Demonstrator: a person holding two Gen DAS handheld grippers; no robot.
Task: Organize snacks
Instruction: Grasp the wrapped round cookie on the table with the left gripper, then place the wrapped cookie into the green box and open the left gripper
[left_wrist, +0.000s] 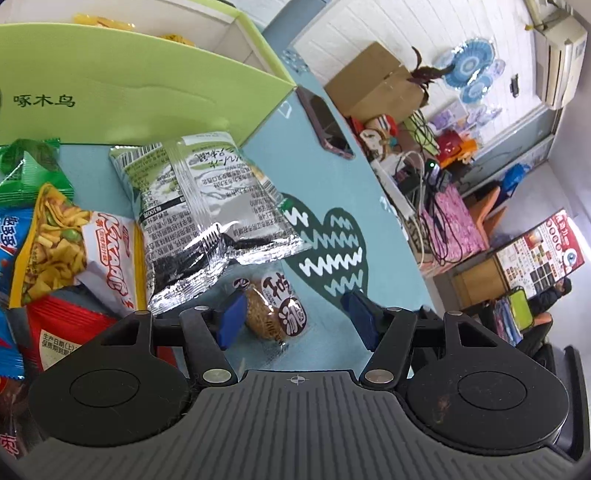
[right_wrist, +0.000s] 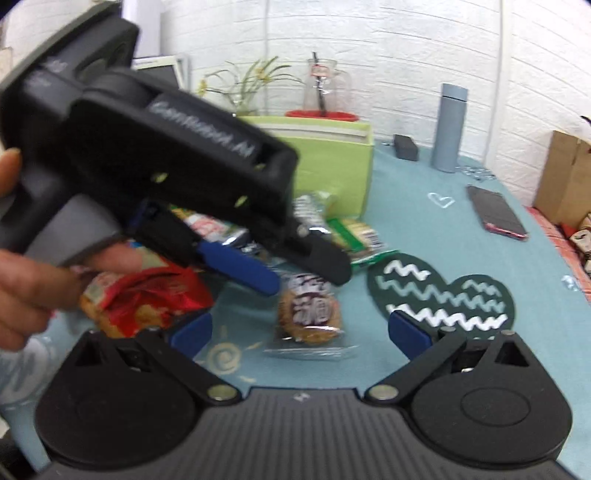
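Note:
A small clear-wrapped round biscuit lies on the teal tablecloth between the blue pads of my open left gripper. It also shows in the right wrist view, just beyond the left gripper hovering over it. My right gripper is open and empty, low over the cloth, short of the biscuit. A silver and green snack bag lies behind it. A pile of snack bags sits left. The green box stands behind the snacks.
A phone lies on the cloth to the right, also seen in the right wrist view. A grey flask, a vase and a plant stand at the back. A cardboard box and clutter lie past the table edge.

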